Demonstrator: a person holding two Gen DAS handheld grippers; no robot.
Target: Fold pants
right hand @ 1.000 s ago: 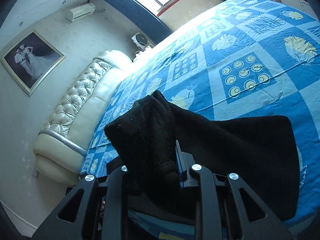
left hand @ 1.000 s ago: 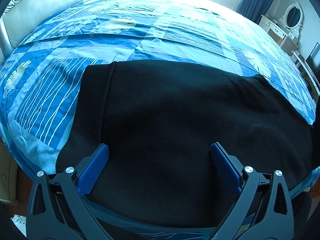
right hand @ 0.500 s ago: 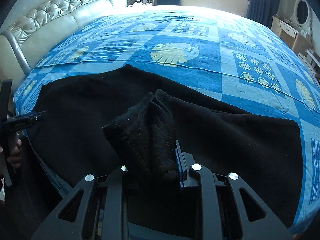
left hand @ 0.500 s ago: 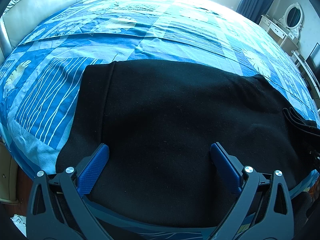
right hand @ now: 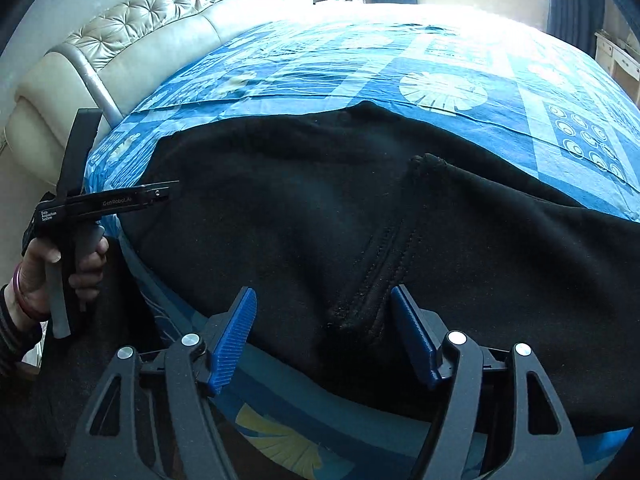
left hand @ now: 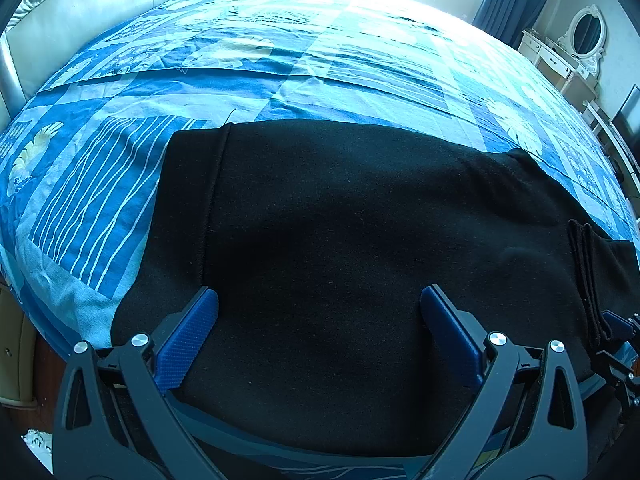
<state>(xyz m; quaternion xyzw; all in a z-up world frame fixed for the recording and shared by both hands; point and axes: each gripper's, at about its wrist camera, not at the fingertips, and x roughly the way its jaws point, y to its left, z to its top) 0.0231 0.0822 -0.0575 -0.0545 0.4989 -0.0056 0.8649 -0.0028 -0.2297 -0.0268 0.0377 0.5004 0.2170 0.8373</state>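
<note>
Black pants [left hand: 340,240] lie spread on the blue patterned bed, waistband end at the left in the left wrist view. My left gripper [left hand: 318,312] is open just above the near part of the fabric, holding nothing. In the right wrist view the pants [right hand: 300,216] have a folded-over leg end with a stitched hem [right hand: 384,264] lying on the lower layer. My right gripper [right hand: 322,326] is open, its jaws apart on either side of that hem. The hem also shows at the right edge of the left wrist view [left hand: 588,280].
The blue bedspread [left hand: 280,60] stretches far behind the pants. A cream tufted headboard [right hand: 120,52] stands at the left. A white dresser with an oval mirror [left hand: 580,40] stands at the far right. The left hand-held gripper [right hand: 80,208] shows at the bed's left edge.
My right gripper lowered the held leg end onto the pants and opened, letting it go. The leg end now lies flat. My left gripper has stayed still and open.
</note>
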